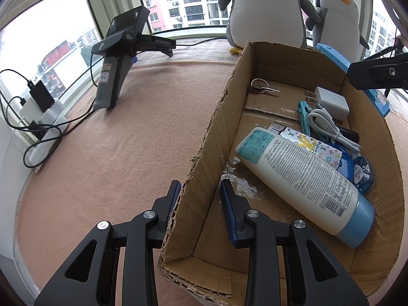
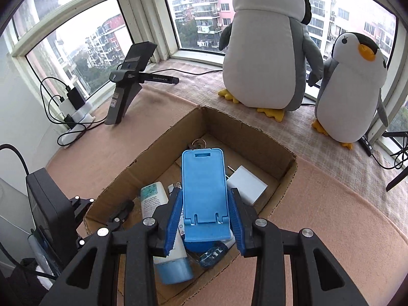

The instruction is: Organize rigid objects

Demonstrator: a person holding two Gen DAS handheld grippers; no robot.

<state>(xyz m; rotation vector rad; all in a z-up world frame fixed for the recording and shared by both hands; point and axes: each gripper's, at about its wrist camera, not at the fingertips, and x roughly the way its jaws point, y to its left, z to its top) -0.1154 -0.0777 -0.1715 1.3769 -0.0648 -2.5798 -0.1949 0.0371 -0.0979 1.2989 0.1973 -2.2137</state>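
An open cardboard box (image 1: 216, 117) (image 2: 158, 142) sits on the pink cloth. Inside lie a white lotion tube with a blue cap (image 1: 301, 178) (image 2: 153, 199), a key ring (image 1: 260, 86), a white charger (image 1: 331, 102) (image 2: 247, 183), a white cable (image 1: 329, 127) and a patterned pouch (image 1: 316, 148). My left gripper (image 1: 201, 193) straddles the box's left wall, jaws apart, one finger inside and one outside. My right gripper (image 2: 205, 219) is shut on a blue phone stand (image 2: 204, 193) held above the box; the stand also shows in the left wrist view (image 1: 334, 56).
Two plush penguins (image 2: 265, 43) (image 2: 349, 89) stand at the window behind the box. A spare black gripper (image 1: 119, 58) (image 2: 130, 81) rests on the cloth at the back left. A power strip with chargers and cables (image 1: 38, 117) (image 2: 74, 112) lies along the left sill.
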